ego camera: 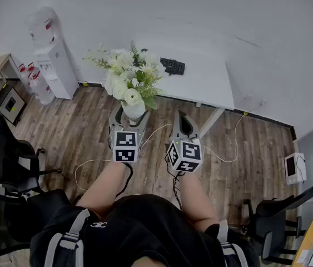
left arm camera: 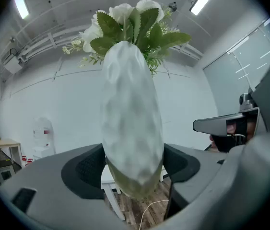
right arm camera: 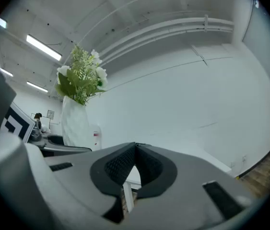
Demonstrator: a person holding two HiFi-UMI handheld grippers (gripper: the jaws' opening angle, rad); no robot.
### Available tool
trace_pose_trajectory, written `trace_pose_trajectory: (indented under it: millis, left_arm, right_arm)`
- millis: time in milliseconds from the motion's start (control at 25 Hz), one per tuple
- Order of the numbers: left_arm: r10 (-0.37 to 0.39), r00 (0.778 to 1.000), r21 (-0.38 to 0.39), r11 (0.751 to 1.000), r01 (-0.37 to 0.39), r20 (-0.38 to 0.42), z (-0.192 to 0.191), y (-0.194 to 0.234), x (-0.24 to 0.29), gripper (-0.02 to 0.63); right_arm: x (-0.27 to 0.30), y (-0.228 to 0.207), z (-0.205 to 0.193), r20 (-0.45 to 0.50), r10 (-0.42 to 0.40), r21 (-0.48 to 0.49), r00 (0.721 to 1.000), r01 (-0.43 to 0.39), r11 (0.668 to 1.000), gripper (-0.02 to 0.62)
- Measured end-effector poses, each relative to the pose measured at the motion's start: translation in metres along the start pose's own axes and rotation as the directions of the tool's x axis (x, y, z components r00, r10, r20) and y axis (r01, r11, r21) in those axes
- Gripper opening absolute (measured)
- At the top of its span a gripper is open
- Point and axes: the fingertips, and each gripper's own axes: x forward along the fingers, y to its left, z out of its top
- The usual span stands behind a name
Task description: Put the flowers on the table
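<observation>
Two hand-held grippers are seen from above, carried over a wooden floor [ego camera: 67, 127] in front of a white table [ego camera: 200, 85]. The carrying step of the task appears to be in hand: the flowers [ego camera: 128, 74], a bunch of white blooms with green leaves, stand upright in a white vase [ego camera: 133, 109], and that vase is held in the air, short of the table's near edge and not yet set down.

The left gripper [ego camera: 129, 115] is spread wide, with its dark pads pressed against opposite sides of the vase's lower body. In the left gripper view the vase fills the gap between the jaws, and the blooms rise above it. The right gripper [ego camera: 182, 118] is held just beside the left one. Its jaws are brought together and nothing is seen between them.

For the next move, the vase would probably need to be carried forward over the near edge and lowered upright onto a bare part of the surface. A dark keyboard [ego camera: 172, 66] lies toward the left end of the table, so a spot clear of it, nearer the middle or the right corner, seems better suited. The base should be resting flat before the jaws are released, since the tall bunch may make the vase top-heavy.
</observation>
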Motion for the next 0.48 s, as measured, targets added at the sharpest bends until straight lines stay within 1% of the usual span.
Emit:
trace_pose_trajectory:
  millis: [280,480]
  left_arm:
    - [0.000,1.000,-0.015,1.000,-0.001,-0.018,-0.007,0.001,0.002,0.379]
    - [-0.003,0.999,-0.021,1.000,0.002,-0.041,-0.016,0.008,0.007,0.379]
  right_arm:
    - [0.000,0.000,-0.002,0.006,-0.004,0.018,1.000,0.004,1.000,0.002]
    - [0.005,-0.003,-0.007,0.001,-0.026,0.025,1.000,0.026,0.999,0.002]
